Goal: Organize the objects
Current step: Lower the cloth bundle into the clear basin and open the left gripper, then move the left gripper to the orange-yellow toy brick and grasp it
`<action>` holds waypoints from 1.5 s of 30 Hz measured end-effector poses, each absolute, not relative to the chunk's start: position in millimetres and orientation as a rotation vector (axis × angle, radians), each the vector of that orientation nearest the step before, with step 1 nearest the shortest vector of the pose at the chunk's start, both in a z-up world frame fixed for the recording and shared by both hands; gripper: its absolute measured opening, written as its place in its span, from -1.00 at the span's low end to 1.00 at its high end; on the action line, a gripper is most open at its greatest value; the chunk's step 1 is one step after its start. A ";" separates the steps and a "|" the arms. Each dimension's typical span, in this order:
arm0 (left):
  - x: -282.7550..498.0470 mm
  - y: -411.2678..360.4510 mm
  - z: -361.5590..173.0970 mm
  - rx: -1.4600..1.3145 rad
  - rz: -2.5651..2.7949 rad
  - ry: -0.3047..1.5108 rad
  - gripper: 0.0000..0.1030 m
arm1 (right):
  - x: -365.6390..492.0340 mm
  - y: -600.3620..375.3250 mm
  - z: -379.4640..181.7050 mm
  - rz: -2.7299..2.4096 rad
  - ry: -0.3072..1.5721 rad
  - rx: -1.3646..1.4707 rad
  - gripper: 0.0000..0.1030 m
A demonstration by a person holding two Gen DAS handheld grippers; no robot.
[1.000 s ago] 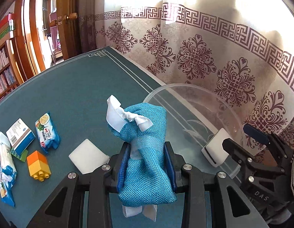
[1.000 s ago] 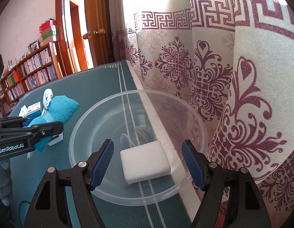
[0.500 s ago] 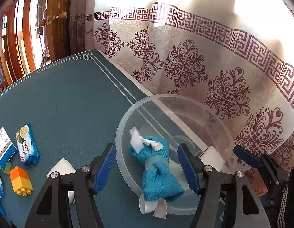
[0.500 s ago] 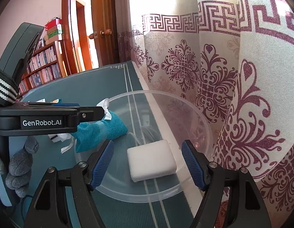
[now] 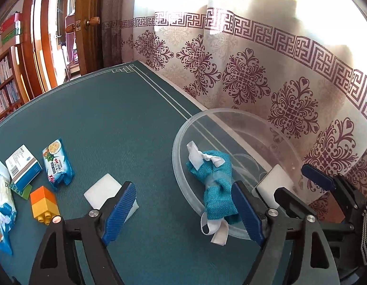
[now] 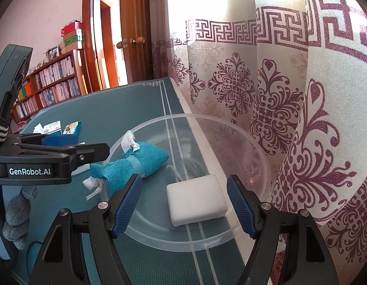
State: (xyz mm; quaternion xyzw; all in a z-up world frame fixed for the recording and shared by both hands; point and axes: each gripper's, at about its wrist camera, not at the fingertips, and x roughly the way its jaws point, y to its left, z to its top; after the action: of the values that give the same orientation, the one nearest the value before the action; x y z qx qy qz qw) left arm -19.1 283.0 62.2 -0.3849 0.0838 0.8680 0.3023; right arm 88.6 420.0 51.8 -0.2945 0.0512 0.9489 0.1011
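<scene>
A teal cloth pouch (image 5: 213, 178) with white ties lies over the near rim of a clear plastic bowl (image 5: 181, 128), half inside it; it also shows in the right wrist view (image 6: 136, 163). A white block (image 6: 196, 198) lies inside the bowl (image 6: 259, 152). My left gripper (image 5: 183, 209) is open and empty, just short of the pouch. My right gripper (image 6: 184, 204) is open and empty, hovering at the bowl's near rim with the white block between its fingers' line.
On the teal table mat (image 5: 100, 118) to the left lie a second white block (image 5: 105, 190), an orange-yellow toy brick (image 5: 44, 204), a blue snack packet (image 5: 57, 163), a small box (image 5: 23, 168) and more packets (image 5: 3, 204). A patterned curtain (image 5: 254, 71) hangs close behind the bowl.
My left gripper carried the teal pouch to the bowl, opened and let it go on the rim, then drew back. The right gripper stayed open over the bowl.
</scene>
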 end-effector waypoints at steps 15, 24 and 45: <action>-33.0 296.6 39.3 -1.044 2.322 0.264 0.83 | 89.6 421.1 51.1 2.794 0.161 -0.867 0.46; -32.2 288.8 41.9 -1.055 2.322 0.220 0.88 | 89.1 419.1 50.6 2.798 0.165 -0.867 0.46; -25.2 192.8 65.9 -0.980 2.526 0.113 0.93 | 87.7 375.8 55.1 2.902 0.121 -0.860 0.46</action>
State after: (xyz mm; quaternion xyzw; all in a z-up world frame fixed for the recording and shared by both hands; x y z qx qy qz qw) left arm -25.2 192.8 65.9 -0.3531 0.0407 0.9100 0.2135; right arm 87.7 375.8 55.1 -0.2835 0.0399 0.9565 0.0561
